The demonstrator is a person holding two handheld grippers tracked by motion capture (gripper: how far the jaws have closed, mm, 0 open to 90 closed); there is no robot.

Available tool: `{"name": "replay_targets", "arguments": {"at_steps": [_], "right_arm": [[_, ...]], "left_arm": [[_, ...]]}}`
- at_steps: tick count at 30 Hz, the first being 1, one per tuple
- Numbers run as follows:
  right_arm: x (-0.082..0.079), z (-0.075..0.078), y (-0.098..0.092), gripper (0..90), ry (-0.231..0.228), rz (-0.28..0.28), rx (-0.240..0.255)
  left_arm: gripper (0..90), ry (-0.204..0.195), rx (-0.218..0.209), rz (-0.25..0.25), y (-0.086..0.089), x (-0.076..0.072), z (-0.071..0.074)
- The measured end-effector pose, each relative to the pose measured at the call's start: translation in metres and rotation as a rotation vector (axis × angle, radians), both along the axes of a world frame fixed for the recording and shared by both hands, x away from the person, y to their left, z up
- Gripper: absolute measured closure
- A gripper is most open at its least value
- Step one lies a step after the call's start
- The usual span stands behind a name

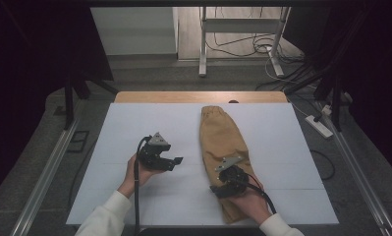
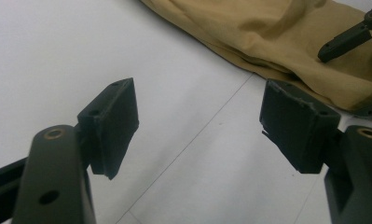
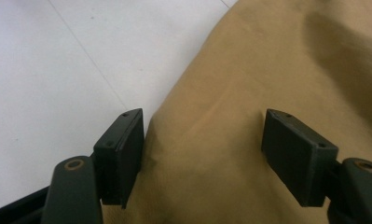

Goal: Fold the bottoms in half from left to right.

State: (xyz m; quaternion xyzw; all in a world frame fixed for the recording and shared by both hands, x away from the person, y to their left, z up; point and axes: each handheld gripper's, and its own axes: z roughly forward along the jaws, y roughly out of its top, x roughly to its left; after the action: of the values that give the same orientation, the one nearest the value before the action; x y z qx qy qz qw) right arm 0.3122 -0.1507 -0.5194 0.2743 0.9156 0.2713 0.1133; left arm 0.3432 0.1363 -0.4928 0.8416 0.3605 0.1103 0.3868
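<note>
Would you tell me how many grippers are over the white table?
2: the left gripper hovers open over bare white table; the right gripper sits open over the tan trousers.

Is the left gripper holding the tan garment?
No, the left gripper has open jaws over bare white table, beside the tan garment.

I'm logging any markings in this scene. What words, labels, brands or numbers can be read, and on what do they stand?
None: no readable text on the tan trousers, the white table cover, the left gripper or the right gripper.
</note>
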Motion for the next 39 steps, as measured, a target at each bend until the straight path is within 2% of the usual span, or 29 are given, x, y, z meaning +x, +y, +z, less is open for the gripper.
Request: {"name": "replay_targets", "arguments": {"at_steps": [5, 8, 11, 15, 26, 34, 39], "right_arm": [[0.002, 0.003, -0.001, 40.1, 0.008, -0.026, -0.019], [0.003, 0.005, -0.004, 52.3, 0.009, -0.029, -0.026], [0.004, 0.007, -0.007, 69.8, 0.007, -0.027, -0.037], [0.005, 0.008, -0.01, 80.0, 0.024, -0.025, -0.035], [0.005, 0.01, -0.011, 84.0, 0.032, -0.011, -0.012], [0.002, 0.014, -0.009, 84.2, 0.047, 0.006, 0.044], [-0.001, 0.015, -0.004, 84.2, 0.054, 0.039, 0.079]], "left_arm": [[27.6, 0.007, 0.002, -0.002, 0.0, 0.0, -0.001], [27.3, 0.012, 0.009, -0.007, -0.001, 0.0, -0.002], [27.1, 0.014, 0.01, -0.008, -0.002, 0.0, -0.002], [26.9, 0.02, 0.015, -0.015, -0.003, 0.0, -0.002], [26.6, 0.022, 0.02, -0.012, -0.002, 0.001, -0.003], [26.6, 0.024, 0.024, -0.013, -0.003, 0.001, -0.004], [26.6, 0.023, 0.024, -0.011, -0.003, 0.001, -0.004]]}}
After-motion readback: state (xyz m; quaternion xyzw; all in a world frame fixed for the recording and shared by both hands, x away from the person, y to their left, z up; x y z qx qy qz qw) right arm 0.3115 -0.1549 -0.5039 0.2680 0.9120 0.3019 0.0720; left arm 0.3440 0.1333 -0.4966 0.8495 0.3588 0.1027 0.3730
